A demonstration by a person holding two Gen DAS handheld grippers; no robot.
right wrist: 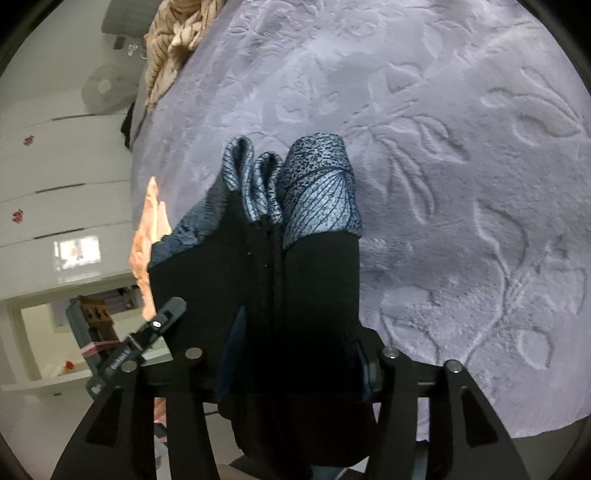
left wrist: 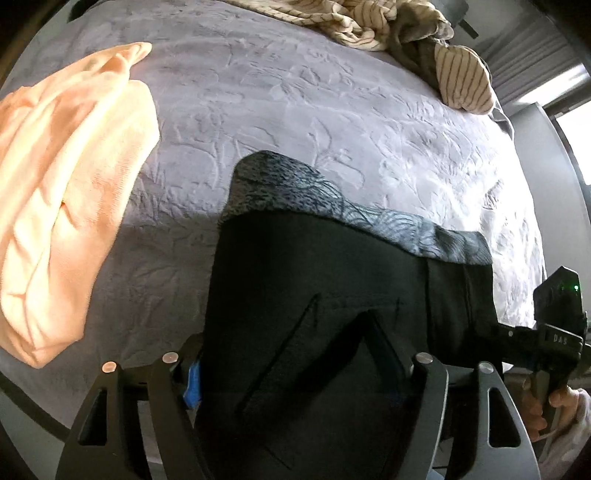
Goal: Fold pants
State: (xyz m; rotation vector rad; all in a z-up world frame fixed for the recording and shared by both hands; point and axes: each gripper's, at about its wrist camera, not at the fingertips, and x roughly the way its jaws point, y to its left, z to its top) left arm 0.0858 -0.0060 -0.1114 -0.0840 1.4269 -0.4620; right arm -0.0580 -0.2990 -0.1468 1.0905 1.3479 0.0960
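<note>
The black pants (left wrist: 332,295) with a grey-blue patterned band (left wrist: 332,203) hang over the lilac bedspread (left wrist: 295,110). My left gripper (left wrist: 291,373) is shut on the black cloth, which drapes over its fingers and hides the tips. My right gripper (right wrist: 291,369) is shut on the same pants (right wrist: 258,277), bunched between its fingers; the patterned band (right wrist: 317,188) folds in loops ahead of it. The right gripper also shows in the left wrist view (left wrist: 554,332), held by a hand at the pants' right edge. The left gripper body shows in the right wrist view (right wrist: 140,347).
A folded peach garment (left wrist: 66,184) lies on the bed at left. A striped beige cloth pile (left wrist: 369,26) lies at the far edge. White drawers (right wrist: 62,177) and a fan (right wrist: 107,88) stand beside the bed.
</note>
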